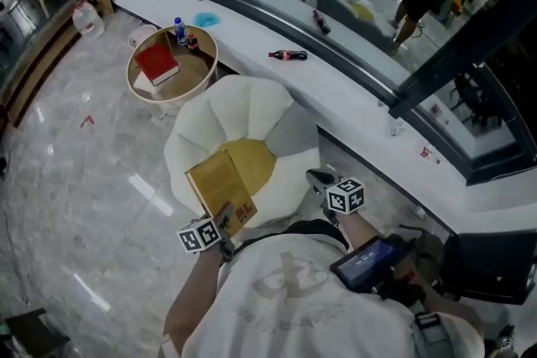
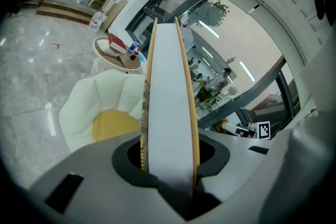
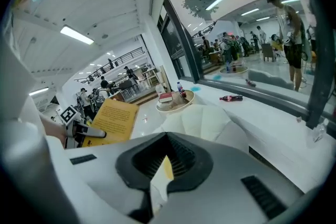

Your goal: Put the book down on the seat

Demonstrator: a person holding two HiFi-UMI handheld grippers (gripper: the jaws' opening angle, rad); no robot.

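My left gripper (image 1: 225, 218) is shut on the near edge of a yellow-covered book (image 1: 222, 184). In the left gripper view the book (image 2: 168, 113) stands edge-on between the jaws of that gripper (image 2: 169, 165), white pages between yellow covers. It hangs over the front left of a cream petal-shaped chair (image 1: 243, 109) with a yellow seat cushion (image 1: 258, 157); I cannot tell whether it touches. My right gripper (image 1: 320, 179) hovers at the chair's front right, its jaws together with only a thin slit and nothing in them (image 3: 160, 176). The right gripper view shows the book (image 3: 110, 120) raised at the left.
Behind the chair stands a round side table (image 1: 197, 78) with a red book (image 1: 157, 63) and small bottles (image 1: 180, 31). A cola bottle (image 1: 288, 55) lies on the white ledge along the glass wall. A water jug (image 1: 86, 17) sits on the marble floor at far left.
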